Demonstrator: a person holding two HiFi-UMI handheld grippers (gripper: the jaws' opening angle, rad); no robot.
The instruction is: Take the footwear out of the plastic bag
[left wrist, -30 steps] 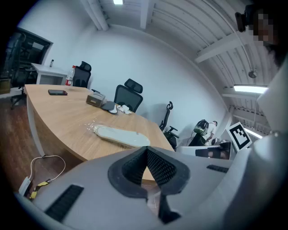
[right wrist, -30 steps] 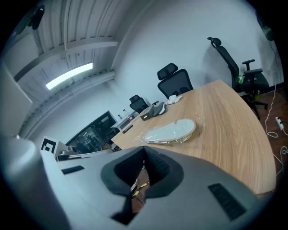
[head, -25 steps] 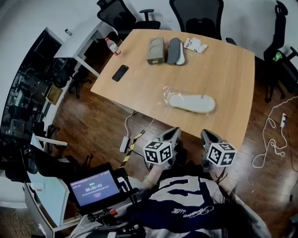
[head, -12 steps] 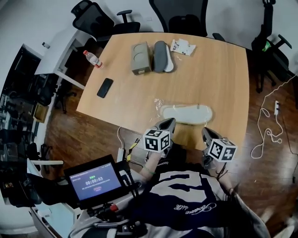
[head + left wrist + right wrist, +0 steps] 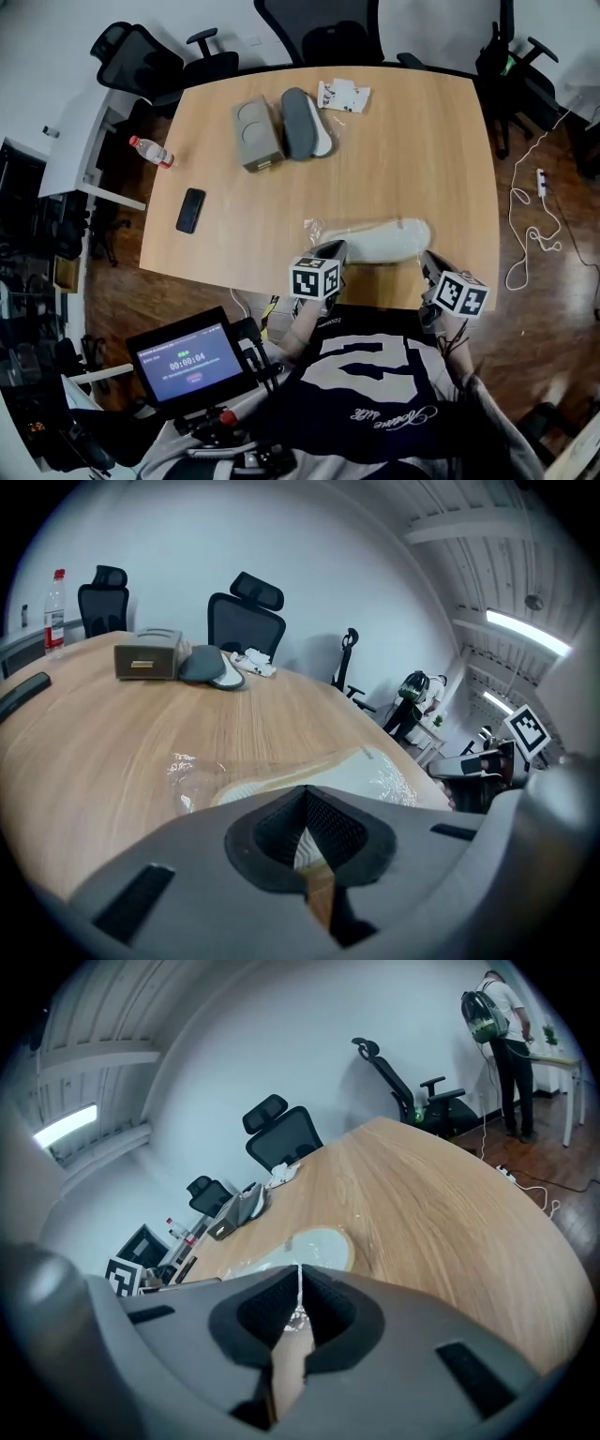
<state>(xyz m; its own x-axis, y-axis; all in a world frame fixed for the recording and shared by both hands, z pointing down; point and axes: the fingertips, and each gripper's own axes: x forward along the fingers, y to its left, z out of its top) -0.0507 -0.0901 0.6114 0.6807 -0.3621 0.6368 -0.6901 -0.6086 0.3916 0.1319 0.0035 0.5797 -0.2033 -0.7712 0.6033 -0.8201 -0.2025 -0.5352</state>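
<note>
A pale slipper in a clear plastic bag (image 5: pixel 380 241) lies flat near the table's front edge. In the left gripper view the bagged slipper (image 5: pixel 375 775) lies just beyond the jaws, with crinkled plastic bag film (image 5: pixel 187 772) at its left end. In the right gripper view the slipper's rounded end (image 5: pixel 321 1243) sits right ahead. My left gripper (image 5: pixel 335 247) hovers at the bag's left end, shut with nothing between its jaws. At the bag's right end my right gripper (image 5: pixel 426 257) is shut too, and empty. Neither gripper holds the bag.
At the table's far side stand a grey box (image 5: pixel 255 134), a dark grey slipper (image 5: pixel 302 136) and a white packet (image 5: pixel 343 94). A phone (image 5: pixel 190 210) and a water bottle (image 5: pixel 150 150) lie at the left. Office chairs ring the table (image 5: pixel 422 159); cables (image 5: pixel 530 225) trail on the floor.
The view has closed in on the table. Both grippers have come forward from off the front edge to the two ends of the bagged slipper. Both stayed shut.
</note>
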